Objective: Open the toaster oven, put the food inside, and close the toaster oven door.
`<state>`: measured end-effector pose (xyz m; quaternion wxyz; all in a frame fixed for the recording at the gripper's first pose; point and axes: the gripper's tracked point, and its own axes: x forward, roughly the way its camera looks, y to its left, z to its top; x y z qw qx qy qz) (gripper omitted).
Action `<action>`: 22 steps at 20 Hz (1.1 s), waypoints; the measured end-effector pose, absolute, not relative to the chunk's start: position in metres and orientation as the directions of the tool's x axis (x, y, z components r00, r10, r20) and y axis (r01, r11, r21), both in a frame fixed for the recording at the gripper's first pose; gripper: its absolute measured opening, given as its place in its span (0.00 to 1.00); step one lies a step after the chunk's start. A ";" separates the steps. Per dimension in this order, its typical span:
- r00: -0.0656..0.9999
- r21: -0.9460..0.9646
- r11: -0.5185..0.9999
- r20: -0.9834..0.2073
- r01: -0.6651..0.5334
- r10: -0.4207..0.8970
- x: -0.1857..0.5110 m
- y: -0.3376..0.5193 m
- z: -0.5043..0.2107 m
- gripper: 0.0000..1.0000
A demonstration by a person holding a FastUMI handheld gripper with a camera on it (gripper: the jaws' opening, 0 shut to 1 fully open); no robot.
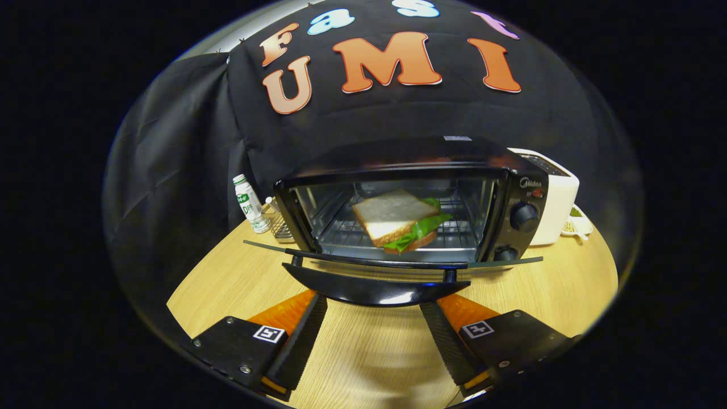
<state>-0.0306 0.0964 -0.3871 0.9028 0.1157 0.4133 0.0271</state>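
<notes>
Wooden table [568, 284] ran under everything, fingers hovering above it. Black toaster oven [409, 199] stood beyond the fingers, glass door [392, 262] dropped open and lying flat, its curved black handle [375, 291] just ahead of the fingertips, maybe touching them, couldn't tell. White toaster [556, 199] sat just beside the oven's knob side. Sandwich [400, 220] with lettuce sticking out rested on the wire rack [341, 230] inside the oven cavity. Small white bottle [250, 203] stood on the oven's other side, near a small wire basket [278, 222]. Gripper [372, 324] fingers were spread wide, nothing between them.
</notes>
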 end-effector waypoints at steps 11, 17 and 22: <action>0.824 0.227 0.974 -0.547 -0.020 0.145 0.036 0.114 -0.299 0.97; 0.934 0.137 0.988 -0.337 -0.074 0.117 0.046 0.107 -0.204 0.97; 0.972 0.105 0.991 -0.209 -0.085 0.105 0.039 0.093 -0.134 0.98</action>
